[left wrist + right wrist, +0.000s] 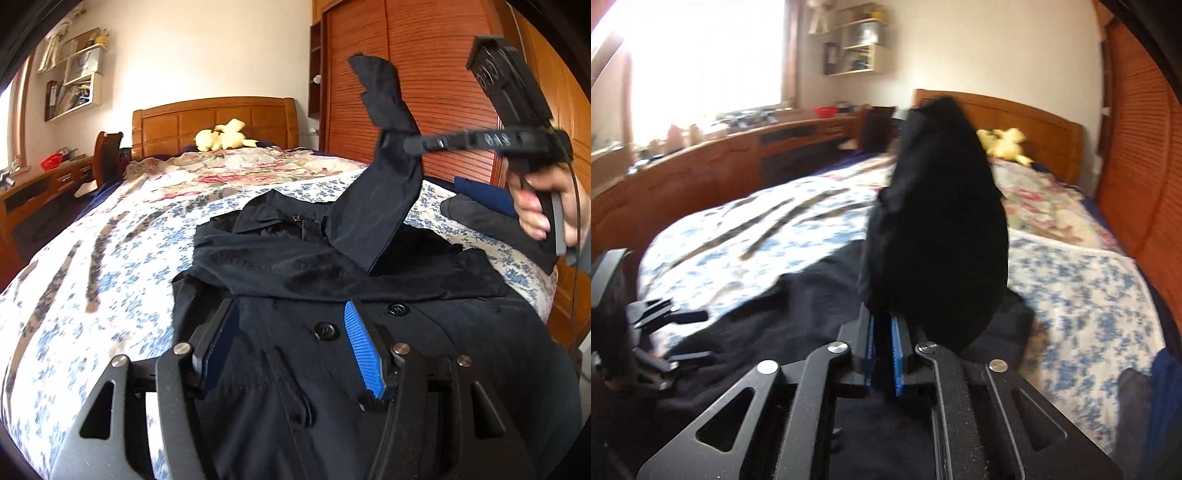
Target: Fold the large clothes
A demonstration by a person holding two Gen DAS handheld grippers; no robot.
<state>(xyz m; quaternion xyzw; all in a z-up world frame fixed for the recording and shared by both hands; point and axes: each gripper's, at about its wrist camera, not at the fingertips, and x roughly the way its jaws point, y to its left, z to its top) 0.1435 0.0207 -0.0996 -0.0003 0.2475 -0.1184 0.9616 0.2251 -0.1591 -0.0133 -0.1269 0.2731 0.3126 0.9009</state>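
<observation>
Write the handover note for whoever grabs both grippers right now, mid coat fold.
Right gripper: shut on the coat's sleeve, lifted in the air above the coat.
Left gripper: open, nothing between its fingers, hovering over the buttoned front.
Dark coat: lying on the floral bedspread, body spread out, collar toward the headboard.
Done: the sleeve picked up.
Left: lay this sleeve across the body, probably tidy the other side, then fold the body up.
</observation>
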